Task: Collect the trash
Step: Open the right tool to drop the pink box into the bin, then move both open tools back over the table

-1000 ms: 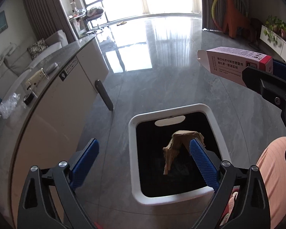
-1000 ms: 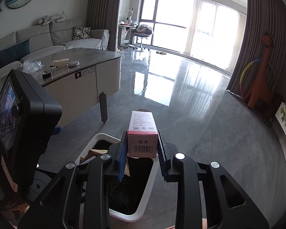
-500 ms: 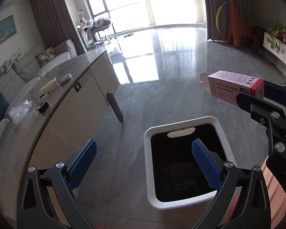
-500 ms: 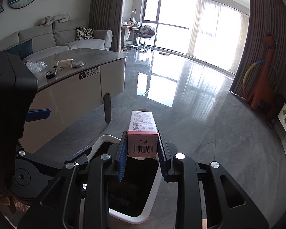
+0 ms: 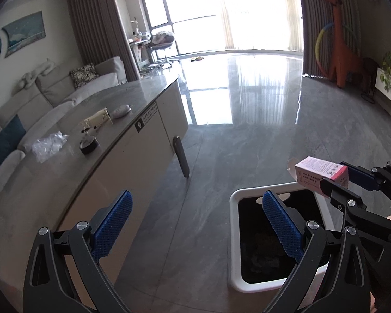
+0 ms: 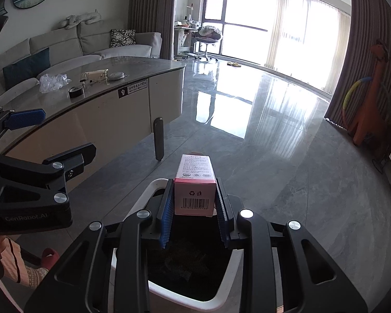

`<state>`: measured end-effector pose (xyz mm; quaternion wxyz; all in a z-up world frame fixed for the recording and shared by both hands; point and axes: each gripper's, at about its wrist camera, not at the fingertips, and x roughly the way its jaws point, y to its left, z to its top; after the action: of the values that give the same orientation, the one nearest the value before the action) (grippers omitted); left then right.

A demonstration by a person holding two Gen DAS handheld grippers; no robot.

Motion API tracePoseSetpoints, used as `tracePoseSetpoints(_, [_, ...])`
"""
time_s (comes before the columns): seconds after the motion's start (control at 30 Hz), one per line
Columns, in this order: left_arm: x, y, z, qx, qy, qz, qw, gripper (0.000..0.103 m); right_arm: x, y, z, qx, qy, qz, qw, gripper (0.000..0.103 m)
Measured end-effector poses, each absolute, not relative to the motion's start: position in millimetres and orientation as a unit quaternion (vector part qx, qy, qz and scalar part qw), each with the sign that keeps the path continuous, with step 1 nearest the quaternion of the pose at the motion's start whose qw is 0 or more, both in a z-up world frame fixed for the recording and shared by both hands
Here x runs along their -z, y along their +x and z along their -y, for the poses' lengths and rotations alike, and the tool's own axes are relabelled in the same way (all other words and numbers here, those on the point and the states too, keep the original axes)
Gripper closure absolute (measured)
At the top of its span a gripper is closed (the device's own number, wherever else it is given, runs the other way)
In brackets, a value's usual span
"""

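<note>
The pink carton (image 6: 194,195) was found clamped in the right gripper (image 6: 194,210) above the white bin (image 6: 153,292); the left gripper (image 5: 195,228) stood open, empty. Release was judged next.

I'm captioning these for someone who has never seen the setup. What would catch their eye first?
First, the pink carton, clamped between the blue pads of the right tongs straight over the white bin with its black liner. Next, the left tongs, wide open with nothing between them, beside the bin. Behind, the grey counter holds crumpled clear plastic and a black tape roll.
</note>
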<state>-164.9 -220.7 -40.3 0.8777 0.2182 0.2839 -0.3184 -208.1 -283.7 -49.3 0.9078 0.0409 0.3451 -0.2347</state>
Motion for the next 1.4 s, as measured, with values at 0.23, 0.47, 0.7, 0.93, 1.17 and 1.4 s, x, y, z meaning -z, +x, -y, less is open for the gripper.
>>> tracePoseSetpoints(0.23, [38.4, -158.7, 213.0, 0.312, 0.212, -0.288, 0.881, 0.004, 56.4, -200.7, 284.4, 0.239, 0.038, -0.358, 0.902, 0.005])
tracePoseSetpoints(0.47, [35.0, -156.5, 208.6, 0.313, 0.207, -0.283, 0.883, 0.004, 52.4, -201.5, 283.6, 0.25, 0.018, -0.345, 0.904, 0.005])
tracePoseSetpoints(0.7, [28.1, -148.4, 203.3, 0.306, 0.193, -0.281, 0.889, 0.004, 32.2, -199.0, 279.9, 0.242, 0.006, -0.311, 0.919, 0.005])
tracePoseSetpoints(0.93, [19.4, -136.5, 191.5, 0.294, 0.175, -0.278, 0.898, 0.004, 19.7, -187.9, 272.9, 0.233, -0.005, -0.294, 0.927, 0.005])
tracePoseSetpoints(1.17, [8.3, -117.1, 171.3, 0.271, 0.151, -0.27, 0.912, 0.004, 7.0, -165.1, 261.5, 0.211, -0.02, -0.279, 0.936, 0.005])
tracePoseSetpoints(1.4, [-0.6, -89.6, 145.6, 0.237, 0.131, -0.26, 0.927, 0.004, -2.5, -127.7, 244.4, 0.183, -0.035, -0.268, 0.945, 0.005])
